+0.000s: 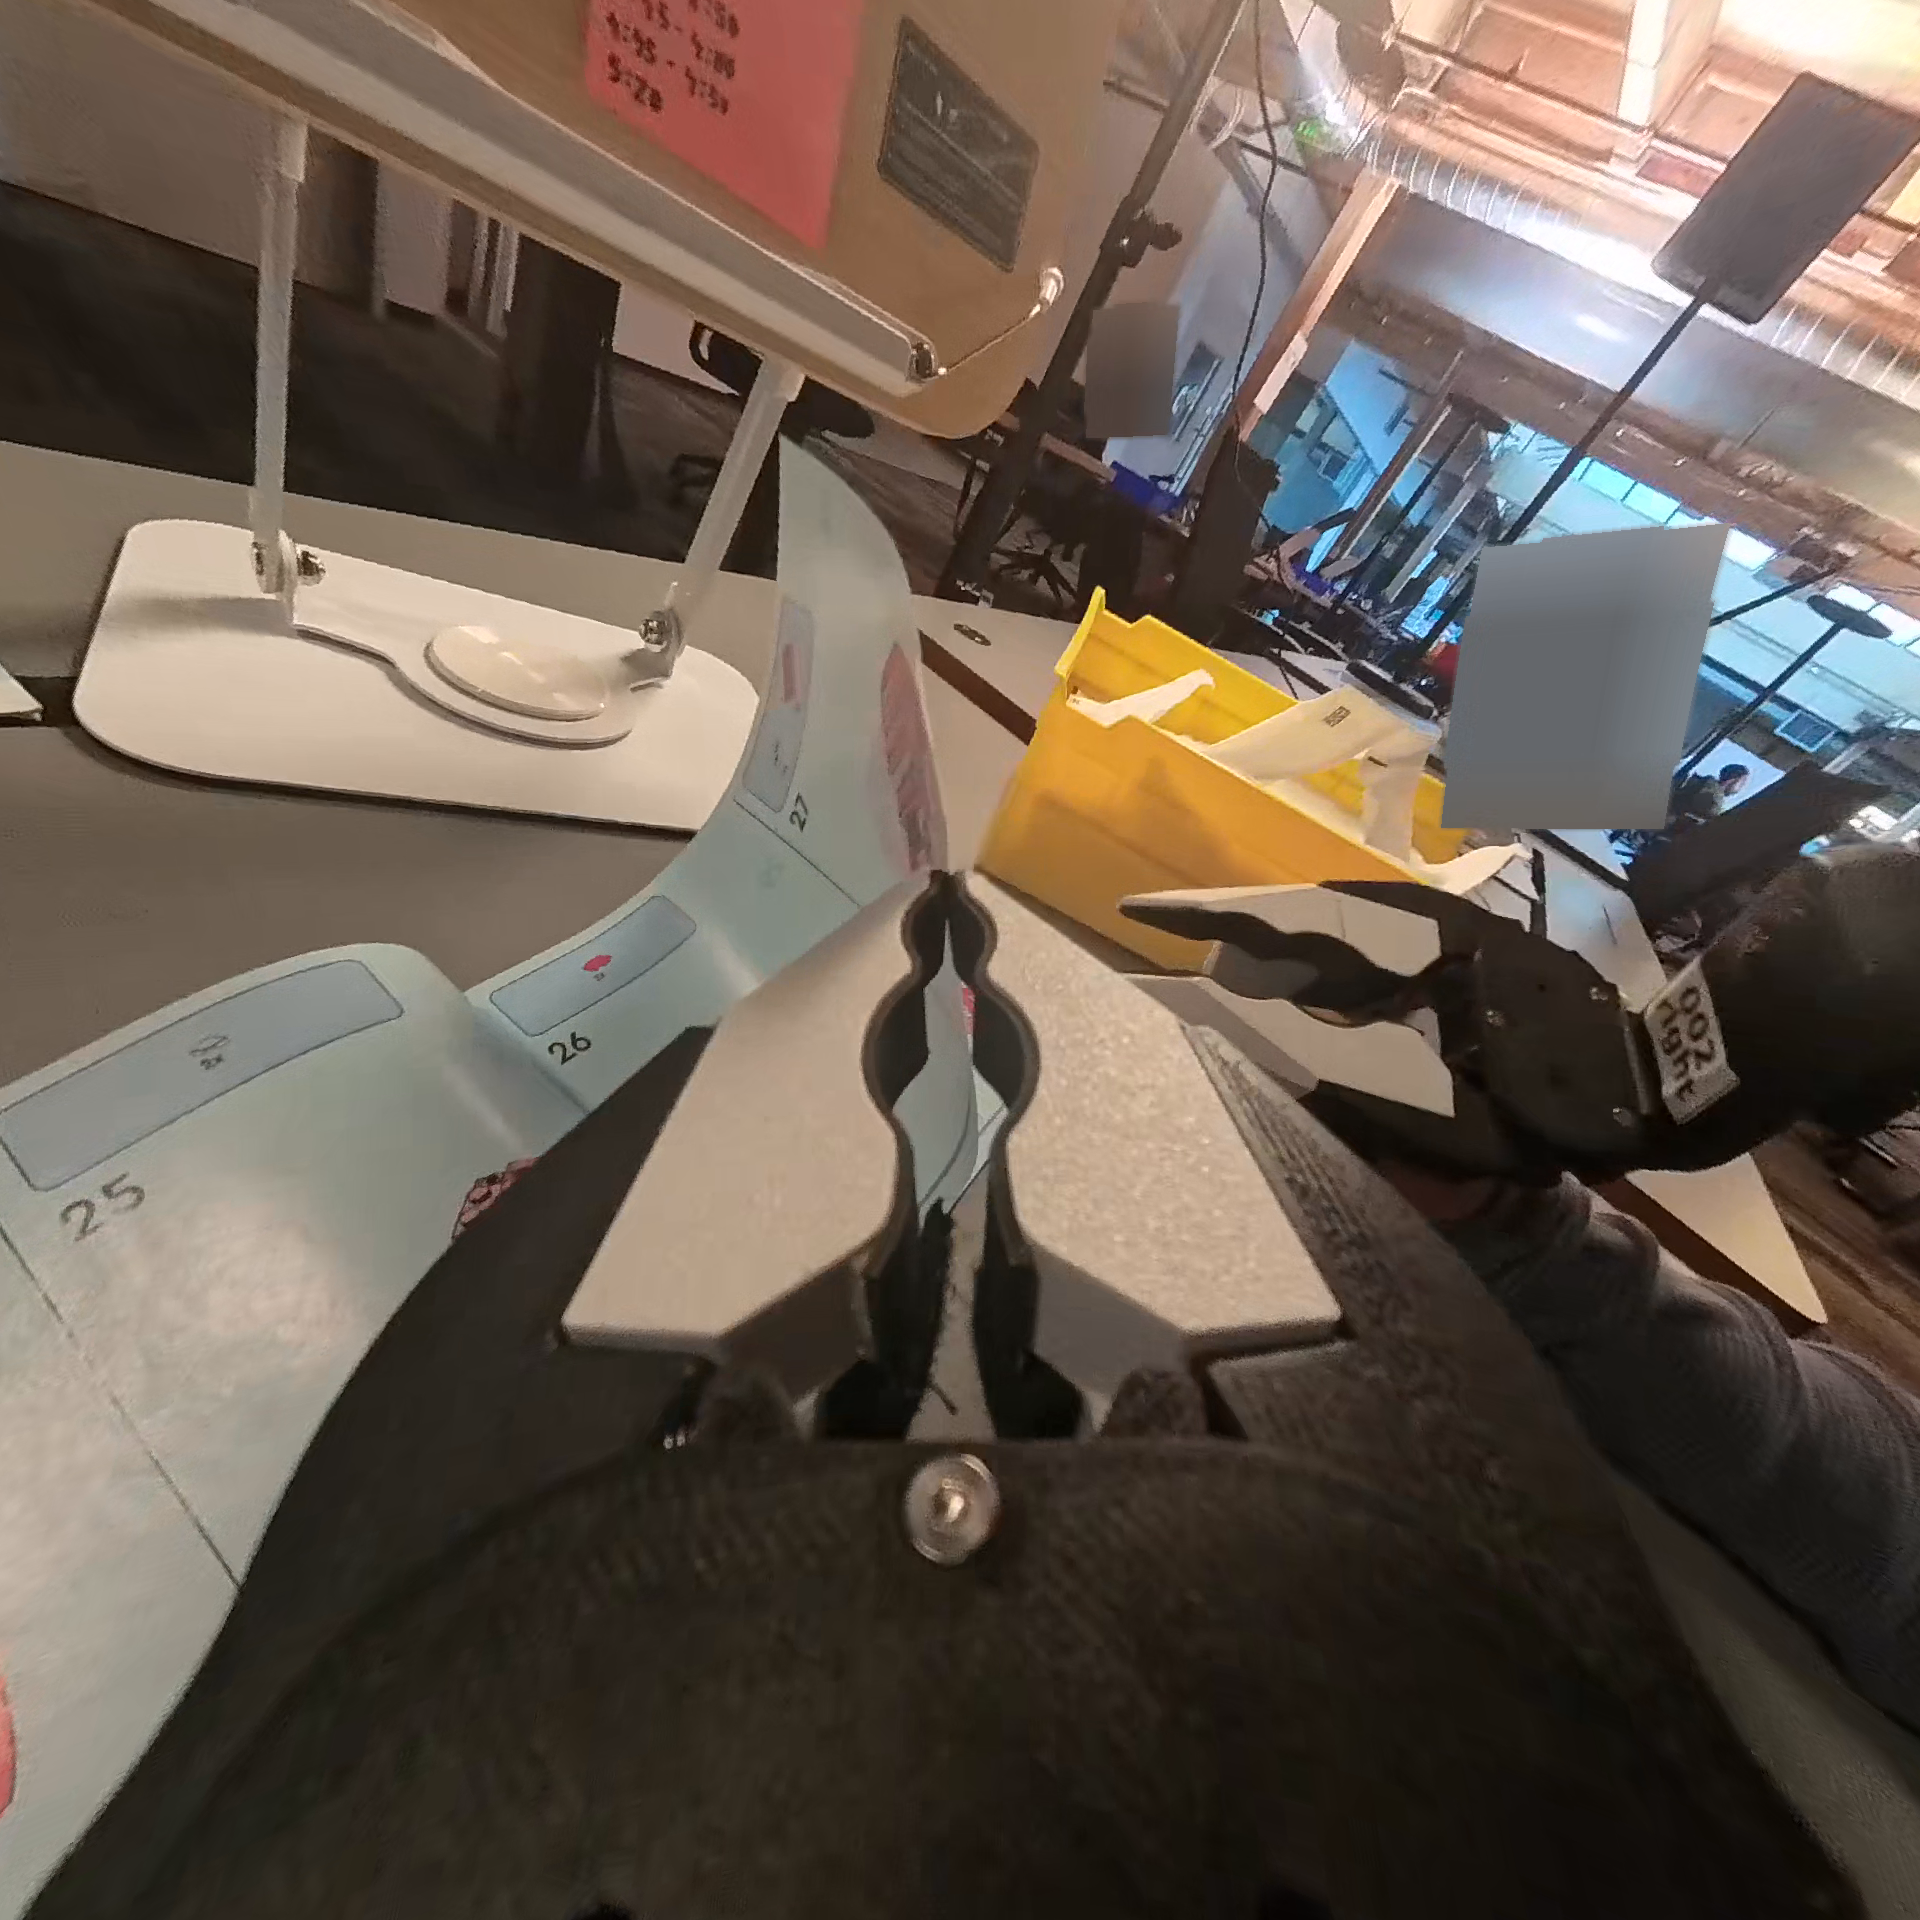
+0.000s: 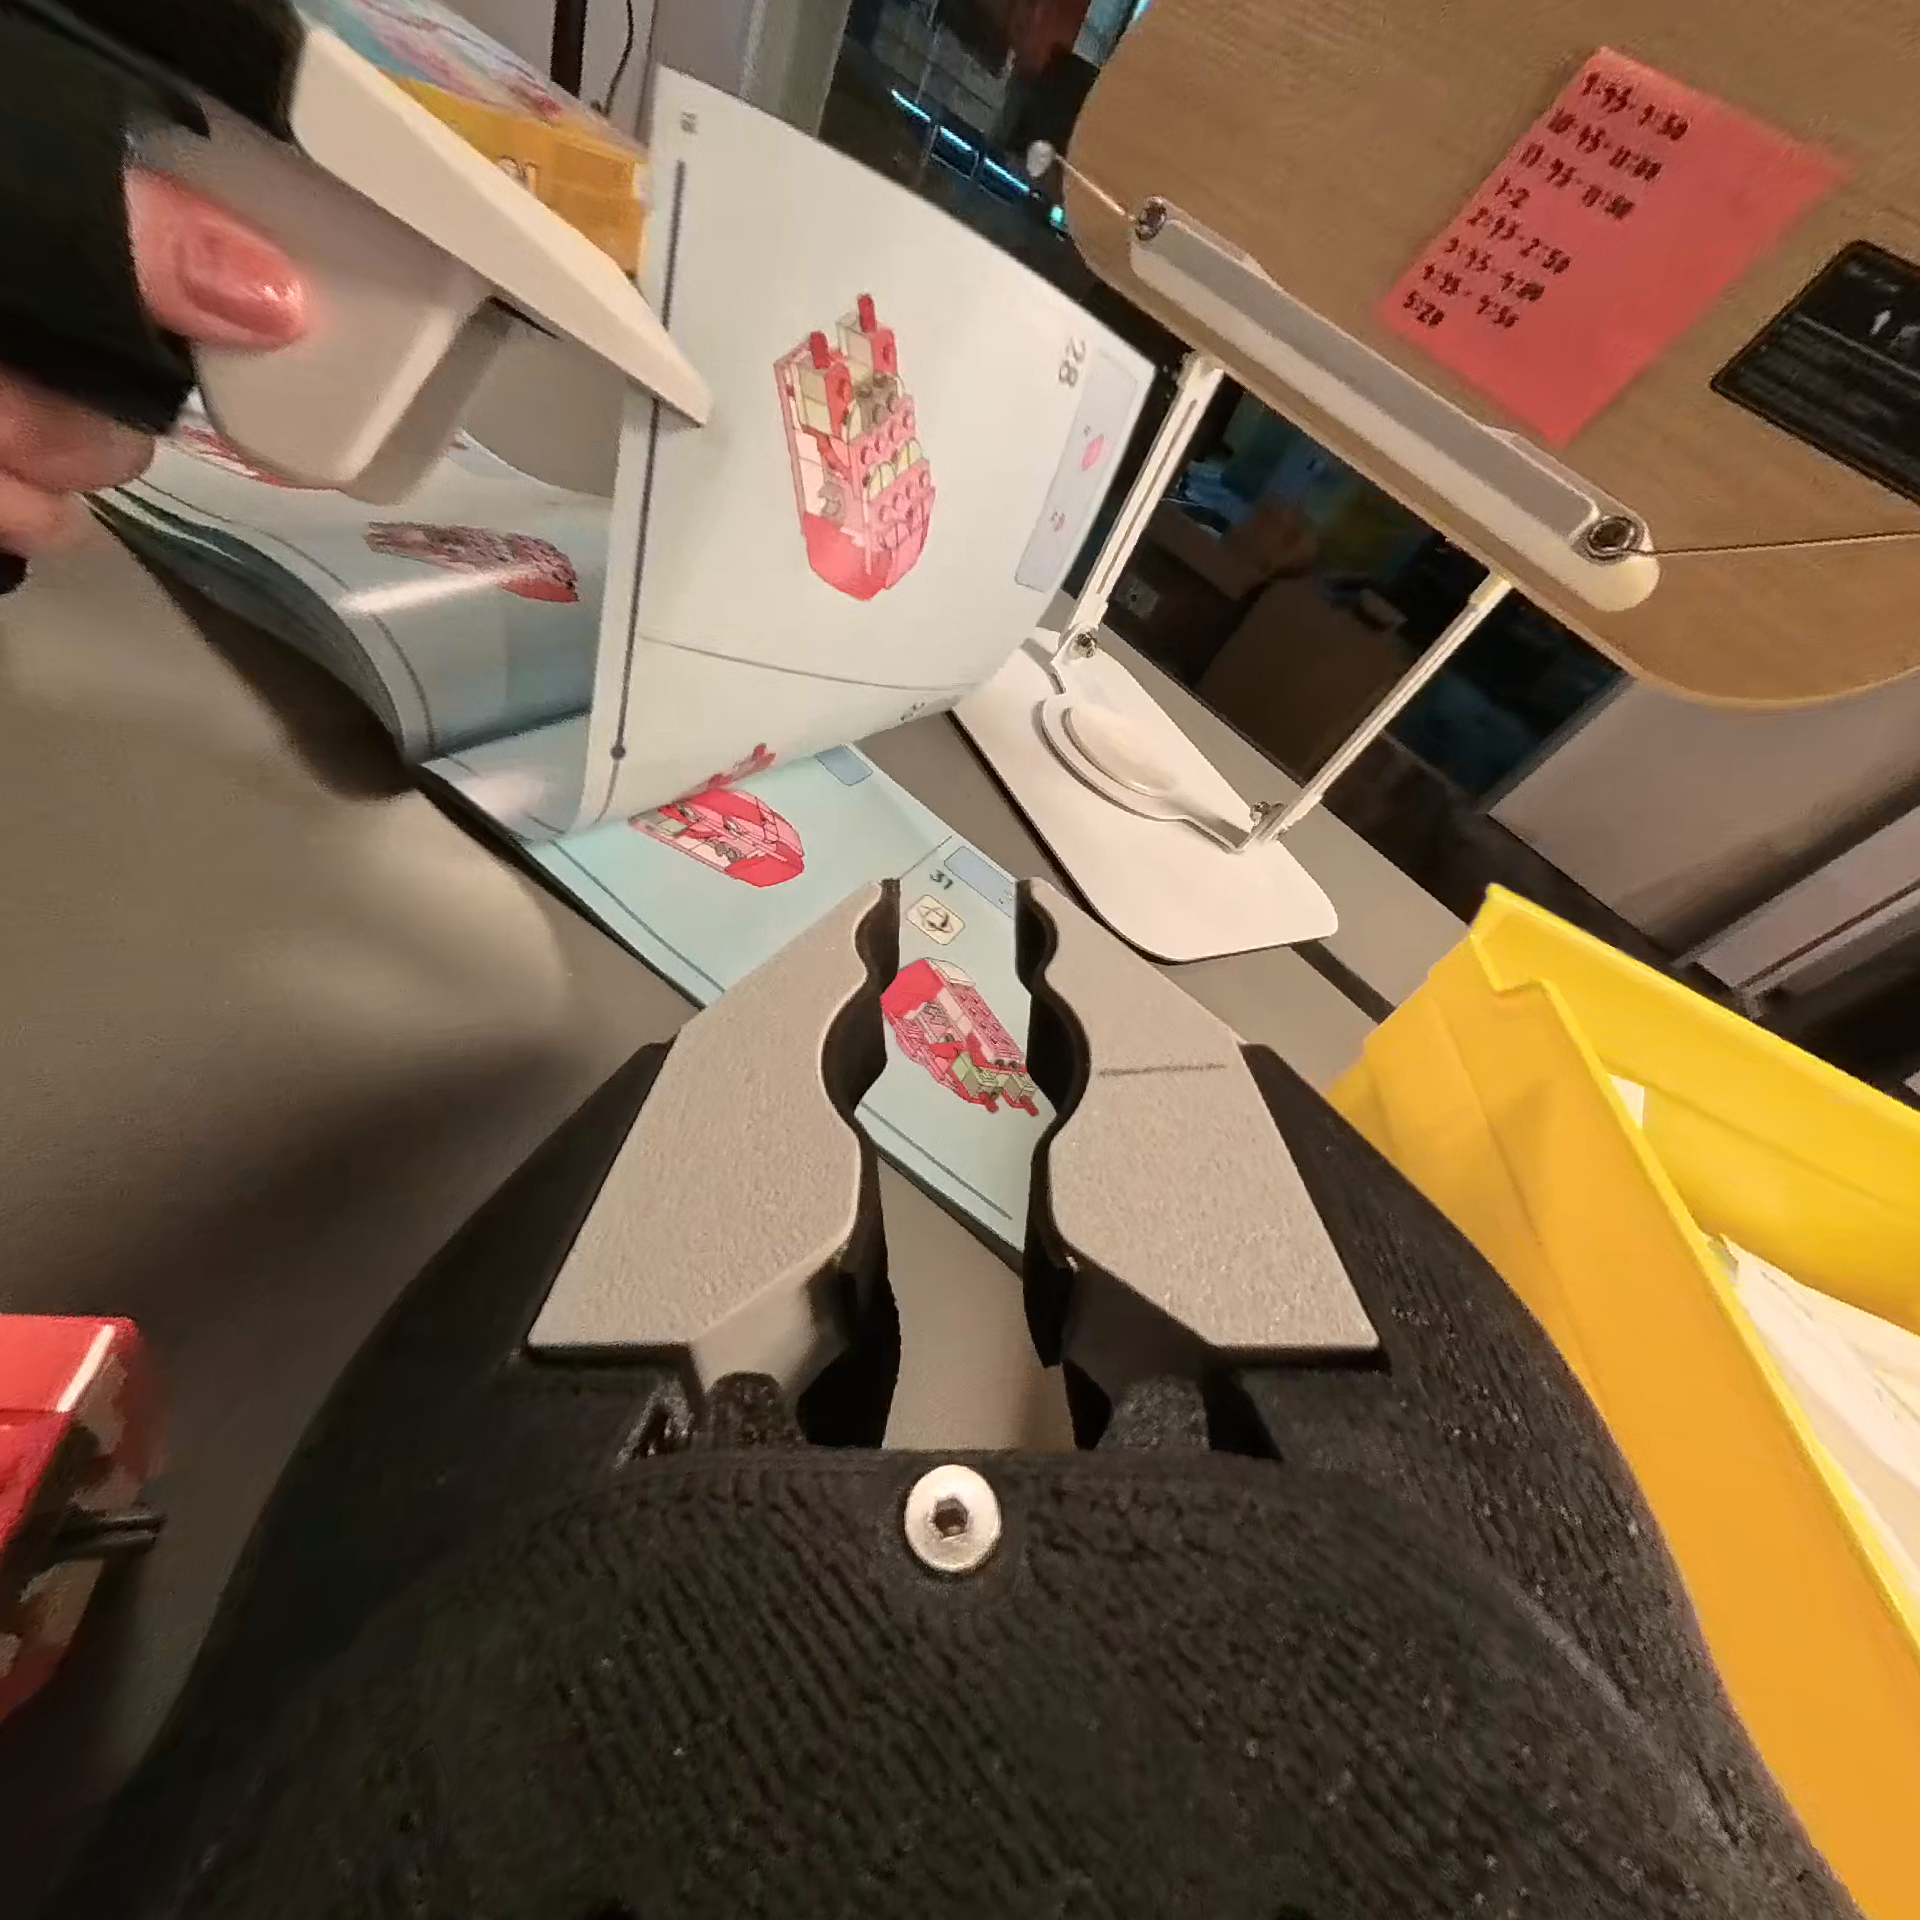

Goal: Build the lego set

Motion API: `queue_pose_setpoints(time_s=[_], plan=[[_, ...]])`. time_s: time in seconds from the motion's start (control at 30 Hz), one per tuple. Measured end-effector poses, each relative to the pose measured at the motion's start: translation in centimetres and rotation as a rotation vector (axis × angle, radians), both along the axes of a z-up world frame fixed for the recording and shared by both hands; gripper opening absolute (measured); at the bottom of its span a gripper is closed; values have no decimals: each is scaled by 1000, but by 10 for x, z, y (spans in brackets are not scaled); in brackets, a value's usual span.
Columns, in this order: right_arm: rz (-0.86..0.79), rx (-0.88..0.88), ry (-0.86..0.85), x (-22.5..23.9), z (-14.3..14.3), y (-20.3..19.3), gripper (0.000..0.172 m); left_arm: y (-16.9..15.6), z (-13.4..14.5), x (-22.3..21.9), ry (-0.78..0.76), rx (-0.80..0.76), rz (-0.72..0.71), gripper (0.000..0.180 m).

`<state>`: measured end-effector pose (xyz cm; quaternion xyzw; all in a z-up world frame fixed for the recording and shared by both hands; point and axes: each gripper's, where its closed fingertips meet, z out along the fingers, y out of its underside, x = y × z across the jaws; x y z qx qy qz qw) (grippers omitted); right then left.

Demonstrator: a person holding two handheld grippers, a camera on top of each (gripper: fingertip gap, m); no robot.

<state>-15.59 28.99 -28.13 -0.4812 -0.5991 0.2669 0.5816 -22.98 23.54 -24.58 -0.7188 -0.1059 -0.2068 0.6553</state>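
The left gripper (image 1: 948, 883) pinches a pale blue page (image 2: 831, 499) of the open booklet (image 2: 727, 935) and holds it arched upward, while the right gripper (image 2: 958, 894), jaws narrowly apart and empty, hovers just above the flat page beneath.

Numbered booklet pages (image 1: 208, 1143), handwritten pink note (image 2: 1590, 239), printed black plate (image 1: 956, 156).

left wrist cam is hugging the table, peering right across the booklet (image 1: 312, 1195) | right cam is looking down, close | both are catching booklet, stand (image 2: 1174, 831), yellow bin (image 1: 1143, 831)
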Motion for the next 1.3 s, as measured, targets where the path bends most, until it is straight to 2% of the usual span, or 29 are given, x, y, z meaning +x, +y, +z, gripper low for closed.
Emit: queue_pose_setpoints(time_s=[0.17,0.23,0.33,0.43,0.6,0.67,0.77,0.83,0.93,1.0,1.1,1.2,1.3], plan=[[13,-8,17,1,2,-1,20,6,-5,17,36,-18,-60,0],[5,-9,34,1,5,1,20,8,-7,16,66,-36,-26,0],[-11,0,68,4,9,3,19,-4,-10,-11,88,-92,183,0],[-28,3,85,5,12,7,17,-38,-12,-39,47,-114,411,0],[-44,5,100,6,14,10,17,-87,-28,-55,-133,-110,592,0],[-48,13,104,7,14,10,16,-95,-30,-52,-246,-80,599,6],[-67,20,121,9,17,12,17,-103,-29,-38,-372,-52,580,31],[-80,14,137,12,19,14,17,-108,-26,-25,-361,-43,571,41],[-95,0,162,15,22,17,17,-117,-19,-2,-317,-18,544,43],[-101,-8,174,17,24,18,17,-122,-9,17,-251,21,516,40],[-106,-5,187,18,26,18,17,-103,11,56,72,27,425,30],[-111,0,199,20,28,18,16,-49,4,82,416,-149,256,3],[-116,-14,218,24,31,20,15,-1,-16,64,730,-379,249,0]])
